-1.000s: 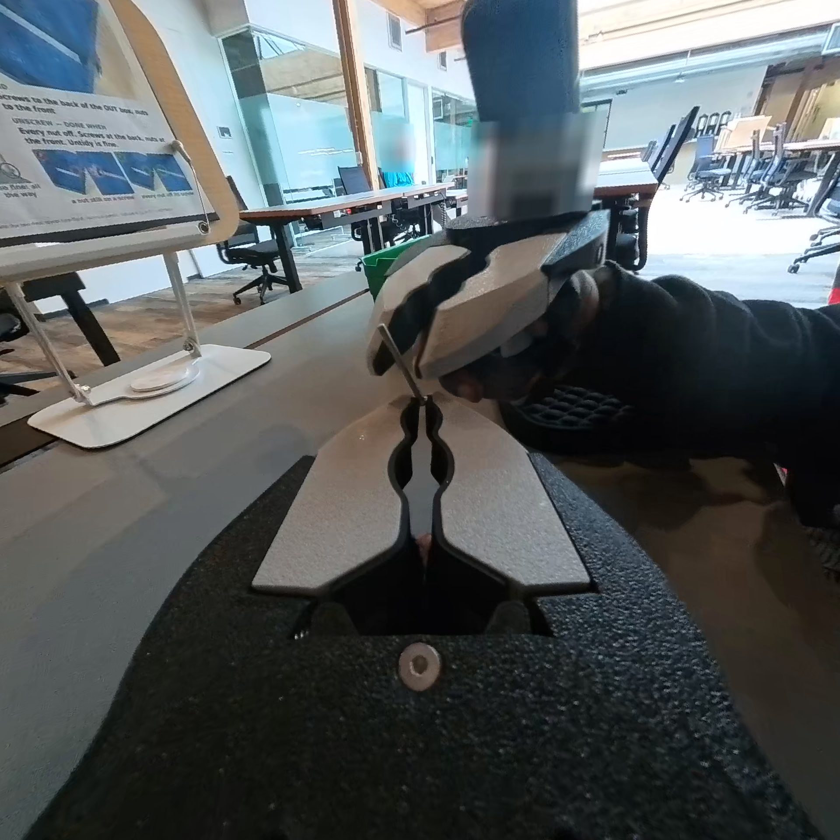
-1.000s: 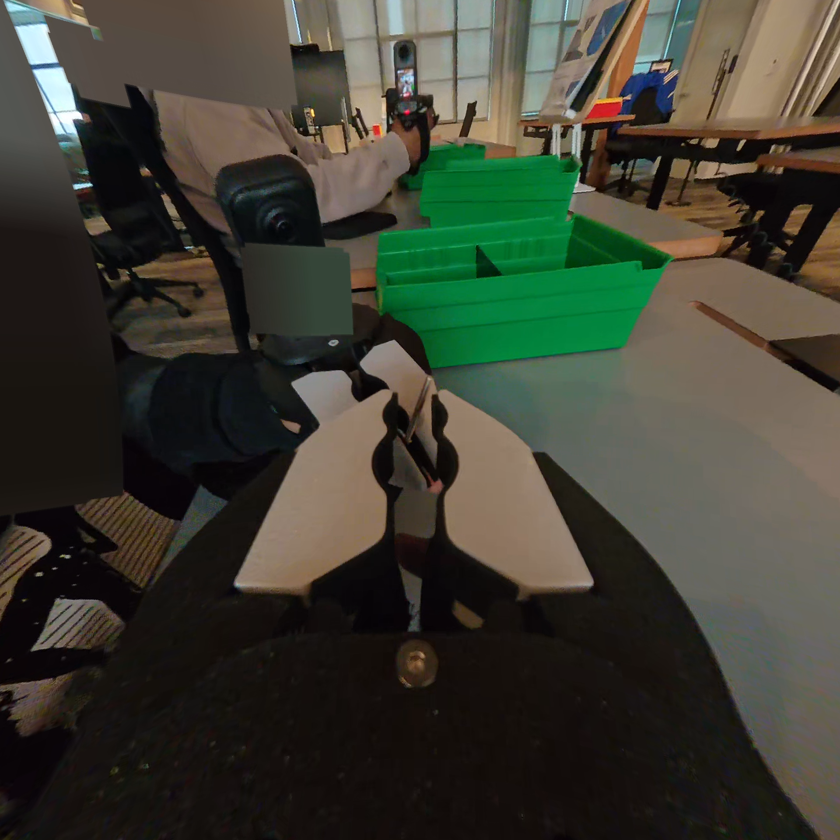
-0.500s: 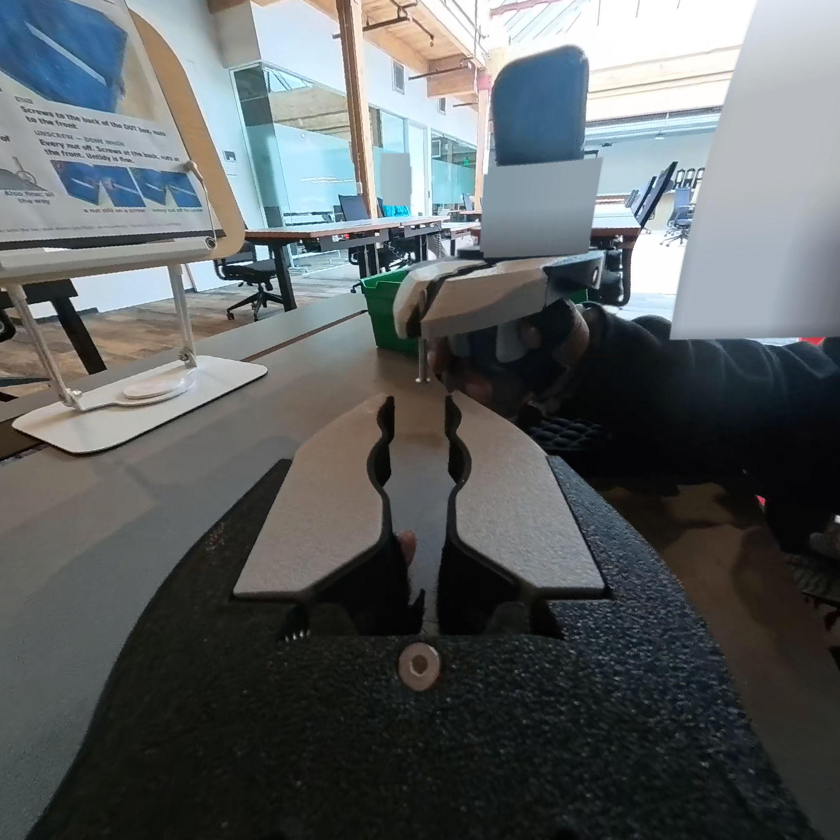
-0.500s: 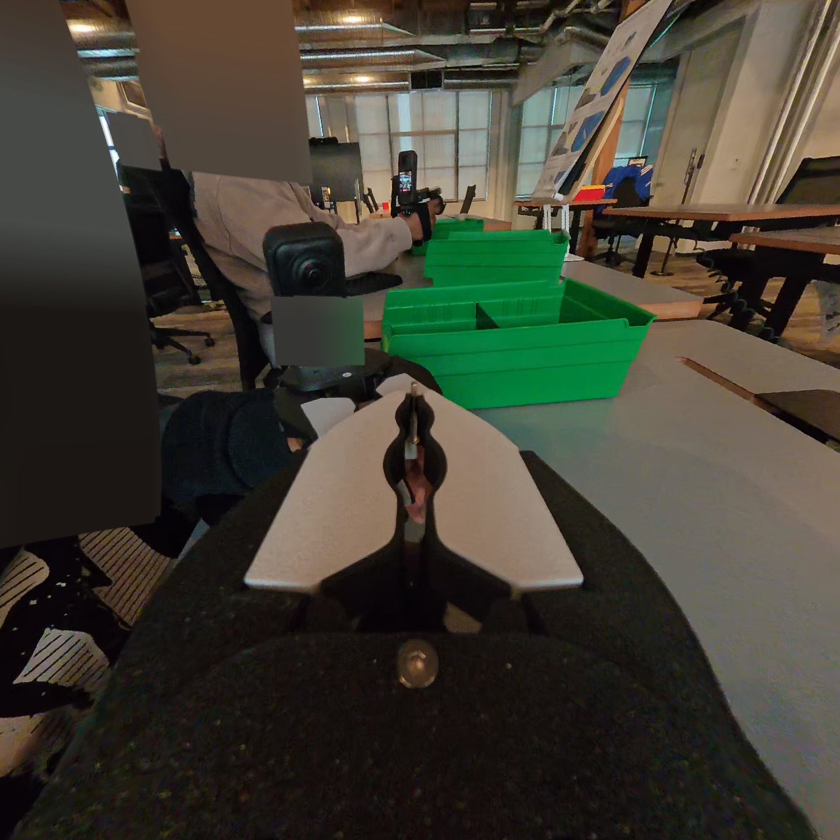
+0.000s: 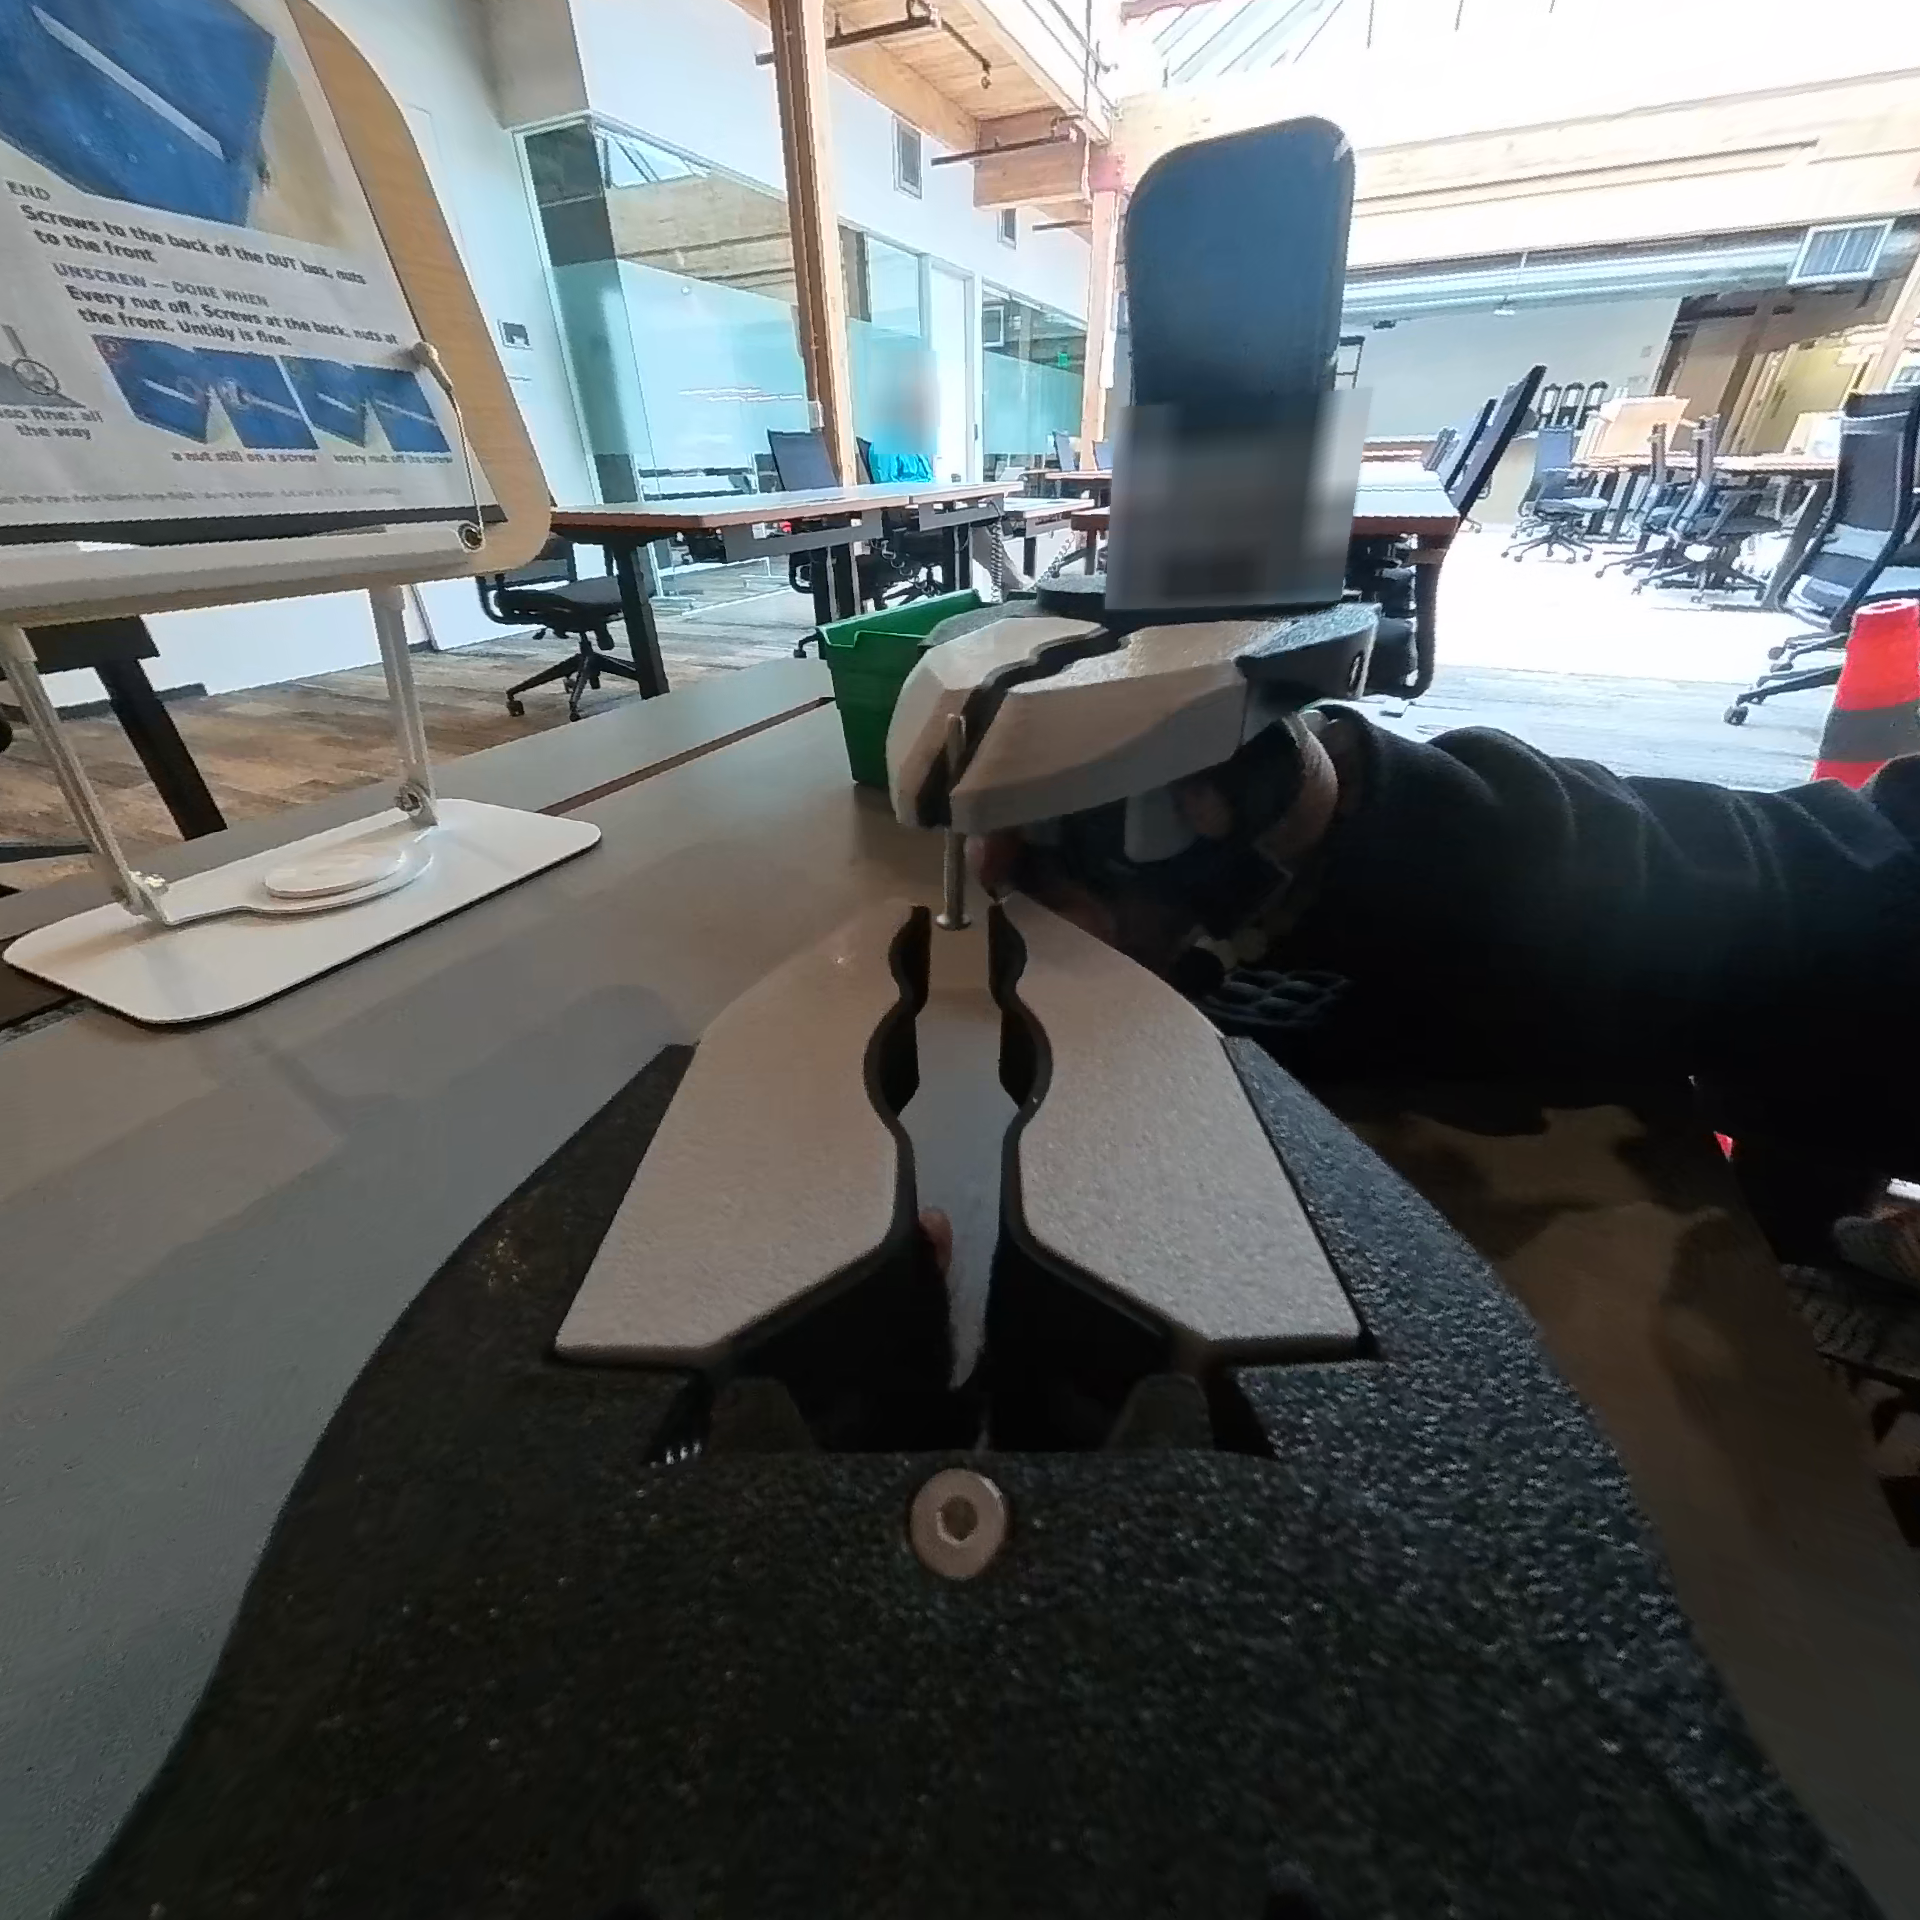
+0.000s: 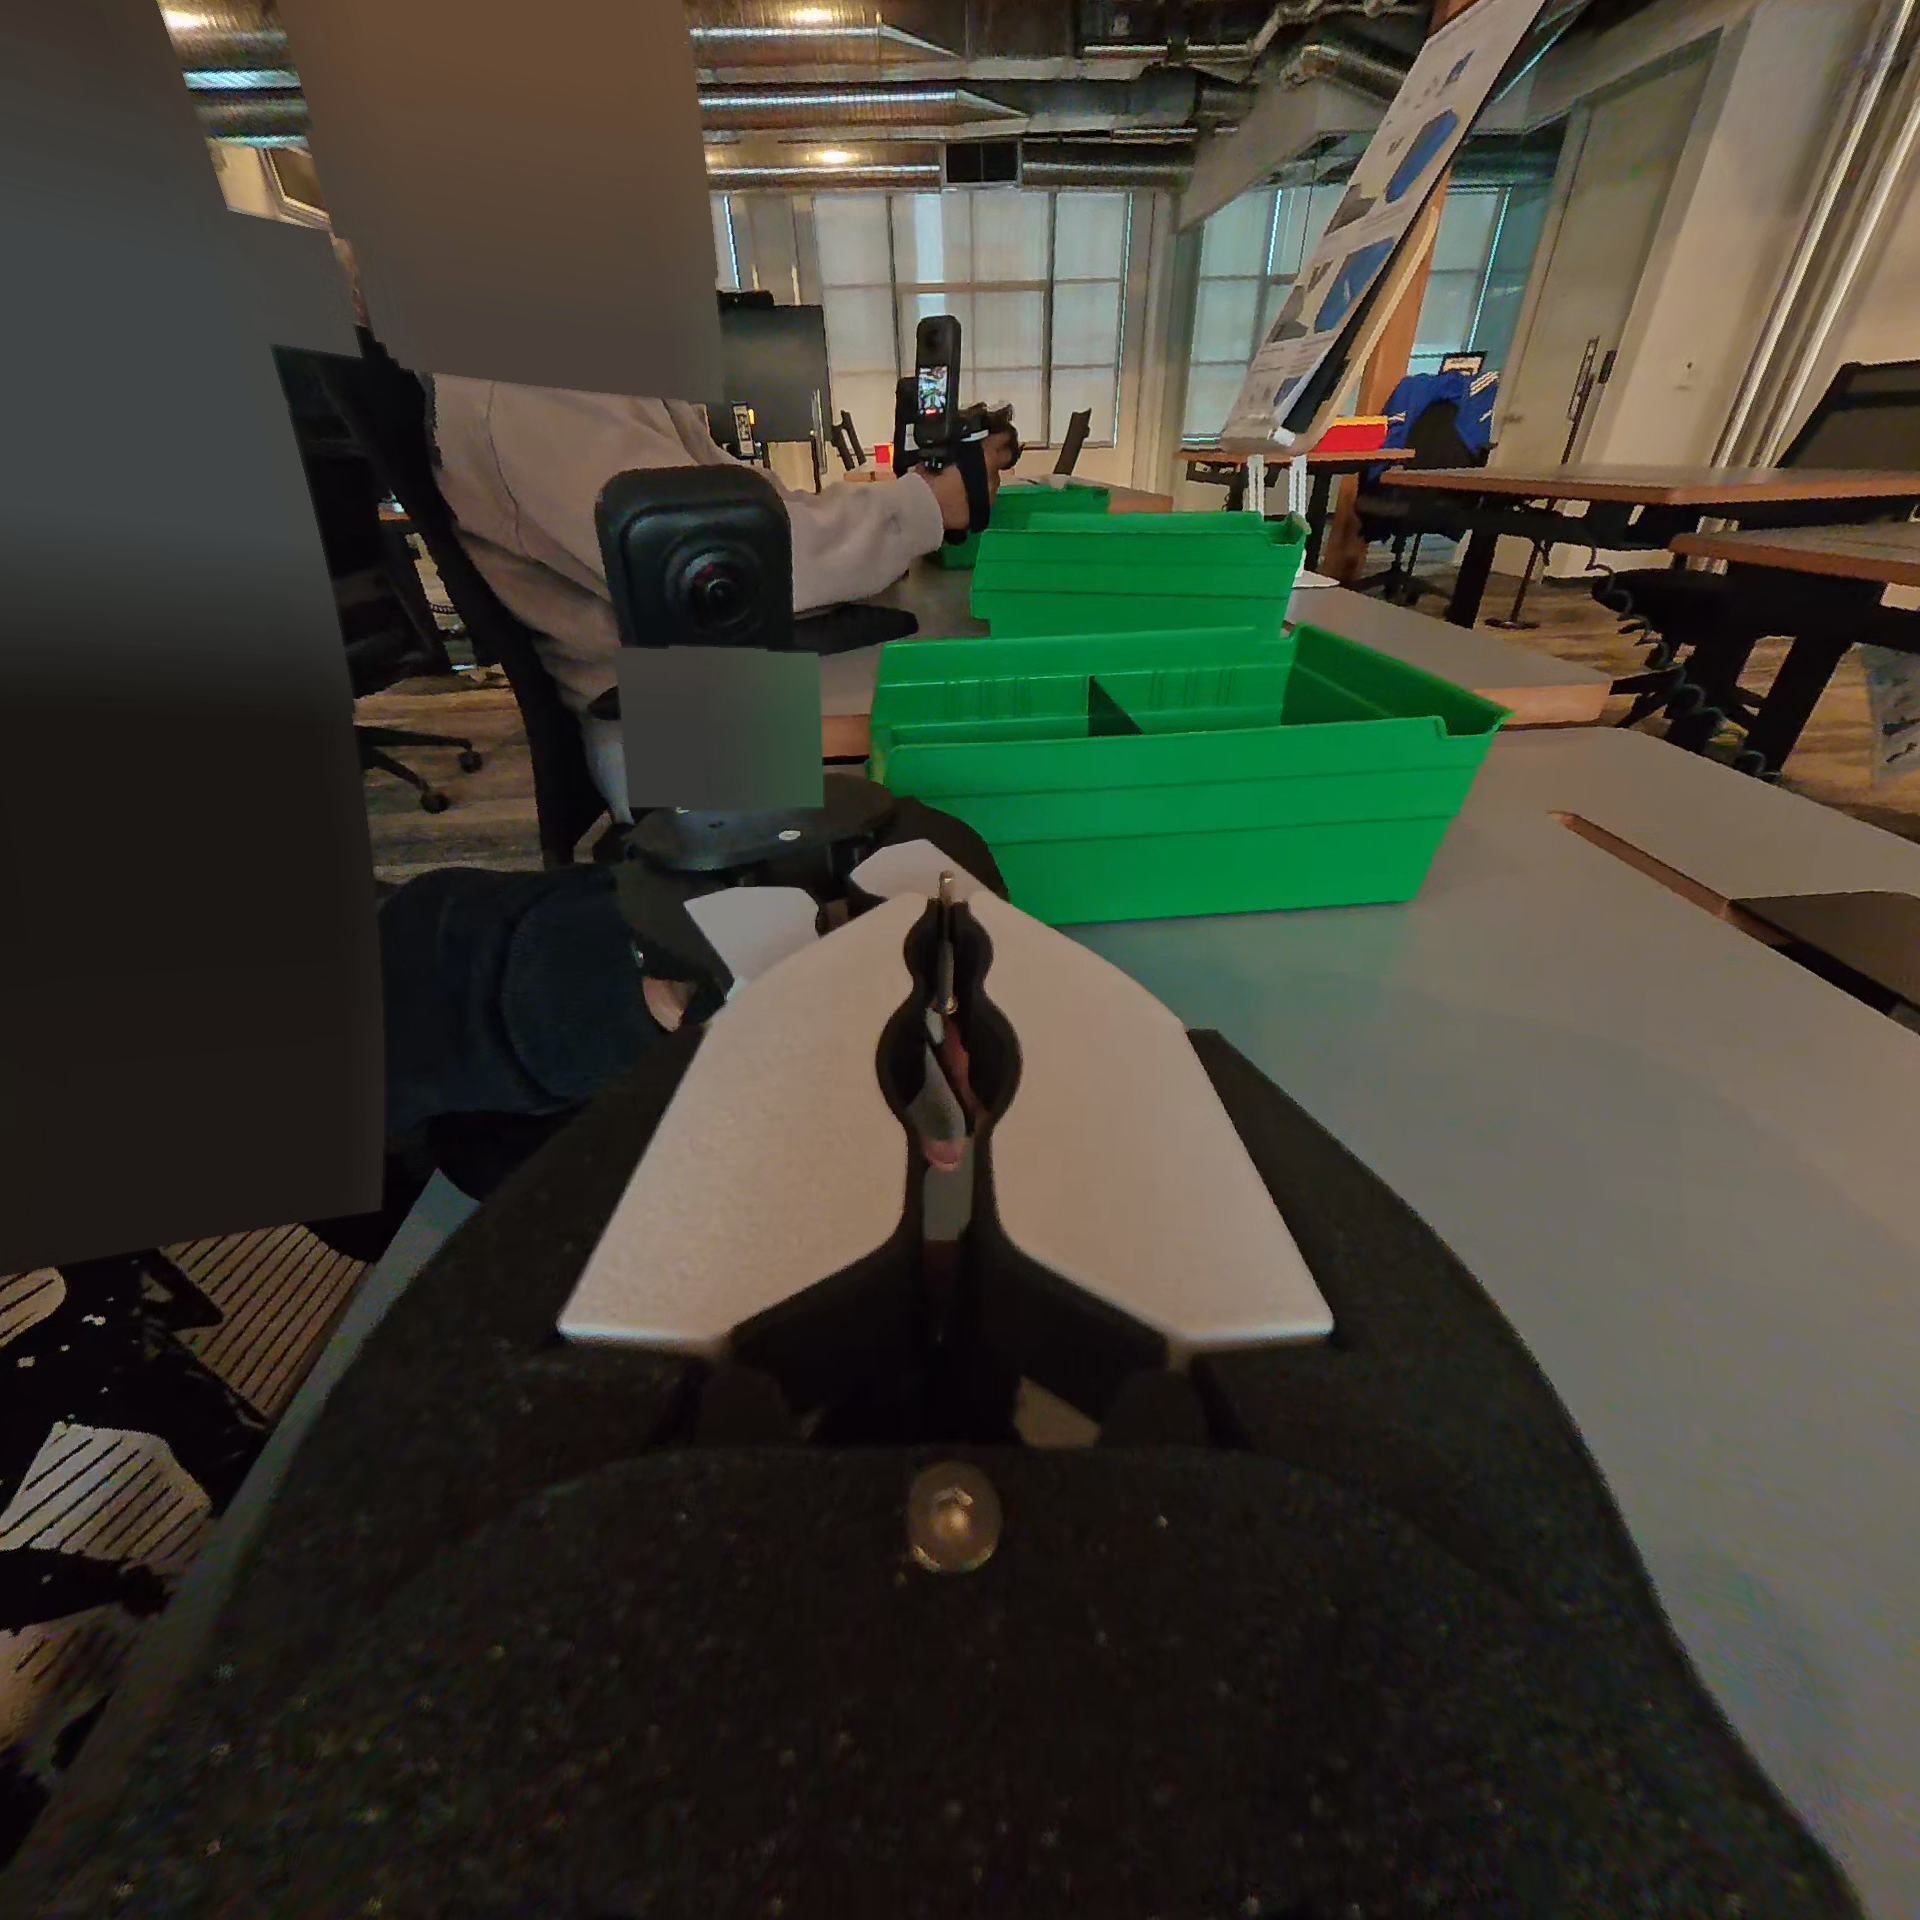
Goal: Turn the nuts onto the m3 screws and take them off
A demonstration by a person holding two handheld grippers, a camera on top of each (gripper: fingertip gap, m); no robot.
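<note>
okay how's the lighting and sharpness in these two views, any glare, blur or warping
Left wrist view: bright daylight washes out the far floor; the screw is sharp; the table edge bows with wide-angle warp. Right wrist view: dimmer, ceiling lamps glow, green bin crisp; flat blurred patches were added afterwards.

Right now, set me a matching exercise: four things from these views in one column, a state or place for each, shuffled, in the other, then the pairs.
1. right gripper
2. left gripper
3. green bin
4. sign stand

A. jaws apart, holding nothing
B. white base flat on the table
C. divided inside, on the grey table
D. shut on a thin screw

Pairs: 1-D, 2-A, 3-C, 4-B
</note>
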